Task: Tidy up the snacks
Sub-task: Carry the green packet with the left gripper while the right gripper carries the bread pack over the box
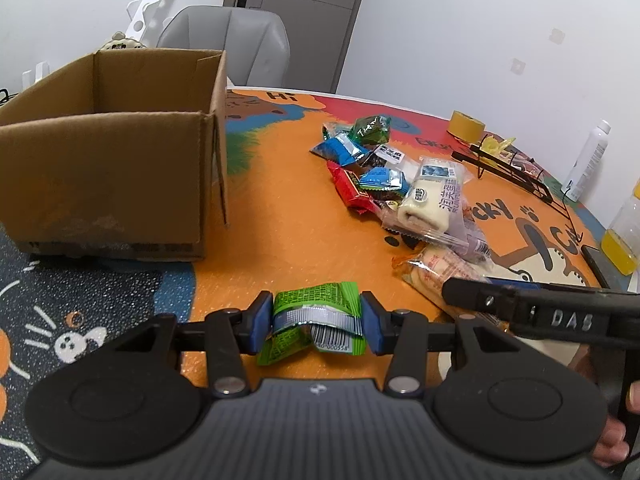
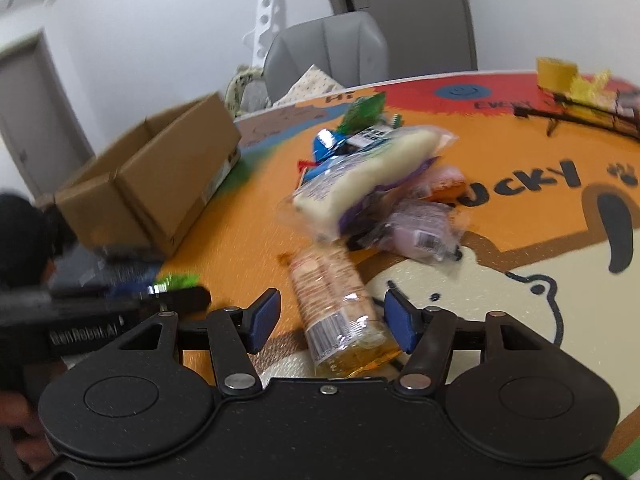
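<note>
The right wrist view is motion-blurred: print on the snack pile (image 2: 372,176) at twelve o'clock is unreadable. The cardboard box (image 1: 108,160), at ten o'clock in the left view, hides its own floor. A juice bottle (image 1: 626,236) at three o'clock is cropped.

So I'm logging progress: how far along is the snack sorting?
Early. What shows of the box interior is bare. Left tongs grip a green packet; right tongs are open around a cracker pack. The pile is left.

cardboard box (image 1: 120,168): matt brown paperboard | green snack packet (image 1: 316,316): glossy crinkled foil-plastic | tabletop (image 1: 280,208): printed, faintly textured
</note>
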{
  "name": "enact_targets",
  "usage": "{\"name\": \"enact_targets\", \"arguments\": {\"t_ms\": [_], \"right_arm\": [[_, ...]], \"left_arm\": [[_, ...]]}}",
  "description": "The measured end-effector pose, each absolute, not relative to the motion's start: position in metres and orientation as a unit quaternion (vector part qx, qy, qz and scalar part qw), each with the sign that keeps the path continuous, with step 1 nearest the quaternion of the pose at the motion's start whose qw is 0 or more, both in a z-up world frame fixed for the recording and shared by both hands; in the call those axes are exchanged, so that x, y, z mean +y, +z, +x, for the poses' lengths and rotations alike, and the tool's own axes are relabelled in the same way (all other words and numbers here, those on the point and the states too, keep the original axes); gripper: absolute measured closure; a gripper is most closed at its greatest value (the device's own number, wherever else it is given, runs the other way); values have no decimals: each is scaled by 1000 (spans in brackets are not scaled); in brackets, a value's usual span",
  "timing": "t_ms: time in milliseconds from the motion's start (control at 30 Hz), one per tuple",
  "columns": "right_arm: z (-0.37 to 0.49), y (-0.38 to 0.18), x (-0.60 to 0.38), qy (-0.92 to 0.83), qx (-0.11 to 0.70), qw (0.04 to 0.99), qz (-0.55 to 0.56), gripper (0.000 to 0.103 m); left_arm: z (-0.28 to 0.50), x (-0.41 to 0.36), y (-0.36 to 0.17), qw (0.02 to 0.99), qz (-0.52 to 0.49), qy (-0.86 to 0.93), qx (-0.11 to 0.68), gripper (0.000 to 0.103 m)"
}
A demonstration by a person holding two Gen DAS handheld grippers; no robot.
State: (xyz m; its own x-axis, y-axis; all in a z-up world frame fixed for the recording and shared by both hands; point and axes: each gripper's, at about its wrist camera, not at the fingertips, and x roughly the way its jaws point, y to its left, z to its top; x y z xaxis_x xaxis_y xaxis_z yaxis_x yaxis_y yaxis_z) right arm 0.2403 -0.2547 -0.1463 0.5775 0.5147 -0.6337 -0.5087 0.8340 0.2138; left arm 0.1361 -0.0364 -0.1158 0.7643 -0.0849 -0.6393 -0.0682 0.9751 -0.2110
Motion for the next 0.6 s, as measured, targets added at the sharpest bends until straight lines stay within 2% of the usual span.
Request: {"name": "enact_targets", "arguments": {"t_ms": [133,200,233,600], "right_arm": [[224,-146,-234,275,351,892,-70,46],[218,-144,-231,266,352,894,-76,63],[216,-143,-231,260,353,895,-74,68],[205,-127,-240,255,368,894,18,69]], "left_arm": [[129,-30,-112,935,-117,-6,334,57],[125,-26,-111,936,-121,-6,331,57],[122,-23,-111,935,-125,-6,331,57],[95,-4,-100,941,-132,-17,310,57]]}}
